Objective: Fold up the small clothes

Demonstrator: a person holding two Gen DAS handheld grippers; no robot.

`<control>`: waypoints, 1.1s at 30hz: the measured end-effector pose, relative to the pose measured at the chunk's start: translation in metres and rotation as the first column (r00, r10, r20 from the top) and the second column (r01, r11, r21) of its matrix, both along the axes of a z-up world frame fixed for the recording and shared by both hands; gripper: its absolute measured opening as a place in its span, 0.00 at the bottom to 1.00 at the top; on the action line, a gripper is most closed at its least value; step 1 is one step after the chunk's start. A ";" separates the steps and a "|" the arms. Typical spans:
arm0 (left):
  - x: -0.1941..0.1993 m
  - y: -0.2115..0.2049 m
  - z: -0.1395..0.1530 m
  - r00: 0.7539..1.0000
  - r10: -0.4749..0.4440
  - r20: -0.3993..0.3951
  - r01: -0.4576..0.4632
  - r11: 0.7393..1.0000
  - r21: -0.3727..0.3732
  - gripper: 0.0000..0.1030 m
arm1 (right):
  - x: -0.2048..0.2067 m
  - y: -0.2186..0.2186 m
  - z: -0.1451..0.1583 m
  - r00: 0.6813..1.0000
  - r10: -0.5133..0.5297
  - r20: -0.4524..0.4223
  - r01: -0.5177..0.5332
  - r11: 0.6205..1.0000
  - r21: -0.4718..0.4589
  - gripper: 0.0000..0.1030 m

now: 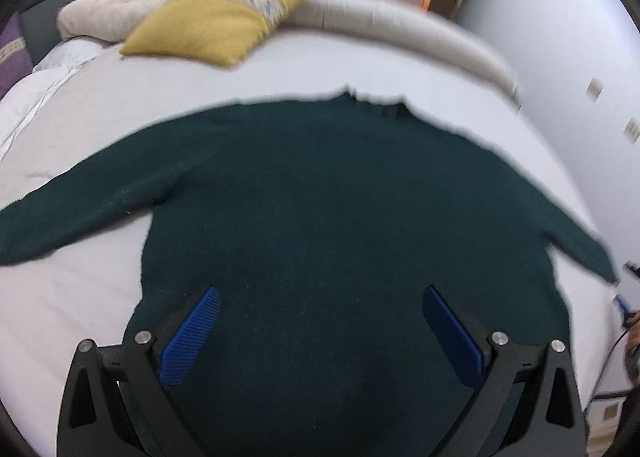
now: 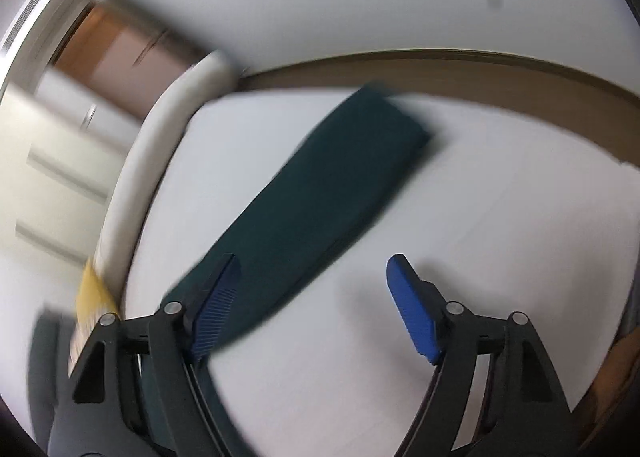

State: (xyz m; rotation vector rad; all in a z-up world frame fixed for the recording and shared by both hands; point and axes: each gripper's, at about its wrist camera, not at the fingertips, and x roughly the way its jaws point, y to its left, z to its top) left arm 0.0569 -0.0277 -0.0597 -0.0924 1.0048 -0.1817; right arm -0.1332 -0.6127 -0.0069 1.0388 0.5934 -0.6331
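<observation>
Sweater: dark green sweater (image 1: 320,217) lies flat on the white bed (image 1: 280,65), sleeves spread toward 9 and 3 o'clock
Left gripper (image 1: 320,297): jaws wide apart, holding nothing, over the hem
Right gripper (image 2: 312,277): jaws wide, empty, beside a sleeve (image 2: 320,193) running toward 1 o'clock
Pillows: yellow pillows (image 1: 208,25) at 11 o'clock

A dark green sweater (image 1: 320,197) lies flat on the bed (image 1: 80,297), sleeves spread left and right, collar far. The left gripper (image 1: 320,297) hangs over its near hem, jaws wide apart. Yellow pillows (image 1: 208,25) sit far left.
</observation>
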 end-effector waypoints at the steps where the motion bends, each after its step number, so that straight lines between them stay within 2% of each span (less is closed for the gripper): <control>1: 0.005 0.000 -0.001 0.999 0.029 -0.015 -0.029 0.999 -0.018 1.00 | -0.006 -0.017 -0.006 0.999 -0.027 0.026 0.026 0.999 0.023 0.70; 4: 0.012 0.004 0.000 0.997 0.074 0.006 -0.073 0.993 -0.093 1.00 | -0.007 -0.047 -0.017 0.997 -0.041 0.065 0.037 0.998 0.055 0.63; 7: 0.019 0.001 0.000 0.998 0.057 0.004 -0.056 0.990 -0.126 1.00 | 0.004 -0.062 -0.036 0.993 -0.043 0.111 0.033 0.995 0.093 0.50; 9: 0.025 0.000 -0.003 0.999 0.037 -0.016 -0.039 0.986 -0.164 0.98 | 0.012 -0.072 -0.046 0.991 -0.051 0.122 0.039 0.994 0.102 0.30; 10: 0.026 0.001 -0.004 0.999 0.031 -0.025 -0.035 0.981 -0.191 0.96 | 0.016 -0.076 -0.053 0.990 -0.061 0.126 0.047 0.993 0.107 0.26; 12: 0.032 0.003 -0.007 0.999 0.008 -0.044 -0.019 0.966 -0.258 0.91 | 0.022 -0.079 -0.062 0.992 -0.067 0.108 0.056 0.993 0.099 0.10; 15: 0.038 0.004 -0.010 0.999 -0.008 -0.051 -0.008 0.952 -0.306 0.88 | 0.044 -0.075 -0.050 0.999 -0.009 0.053 0.008 1.000 0.028 0.08; 17: 0.043 0.004 -0.012 0.998 -0.021 -0.055 0.000 0.936 -0.351 0.86 | 0.072 -0.050 -0.030 0.997 0.074 0.029 -0.072 0.996 -0.058 0.07; 19: 0.047 0.006 -0.014 0.998 -0.030 -0.063 0.003 0.920 -0.392 0.85 | 0.109 -0.013 -0.010 0.980 0.197 0.022 -0.193 0.973 -0.127 0.07; 21: 0.053 0.008 -0.015 0.997 -0.038 -0.070 0.003 0.897 -0.441 0.85 | 0.148 0.031 0.006 0.946 0.323 0.006 -0.316 0.931 -0.184 0.07; 22: 0.056 0.009 -0.014 0.997 -0.041 -0.072 0.003 0.888 -0.460 0.85 | 0.173 0.062 0.014 0.917 0.398 -0.004 -0.389 0.896 -0.213 0.07; 24: 0.058 0.014 -0.011 0.996 -0.044 -0.072 0.003 0.871 -0.492 0.85 | 0.221 0.132 0.022 0.837 0.547 -0.030 -0.534 0.802 -0.267 0.07; 26: 0.061 0.015 -0.010 0.996 -0.046 -0.071 0.004 0.861 -0.508 0.85 | 0.258 0.186 0.019 0.767 0.640 -0.034 -0.623 0.732 -0.277 0.07; 28: 0.067 0.016 -0.012 0.996 -0.050 -0.077 0.002 0.847 -0.531 0.85 | 0.295 0.240 0.005 0.706 0.705 -0.066 -0.692 0.666 -0.278 0.07; 32: 0.081 0.005 -0.021 0.992 -0.079 -0.099 0.010 0.830 -0.558 0.85 | 0.336 0.307 -0.046 0.630 0.765 -0.132 -0.772 0.601 -0.205 0.11; 33: 0.083 0.002 -0.023 0.991 -0.086 -0.103 0.013 0.828 -0.561 0.85 | 0.340 0.320 -0.059 0.610 0.777 -0.156 -0.790 0.580 -0.198 0.20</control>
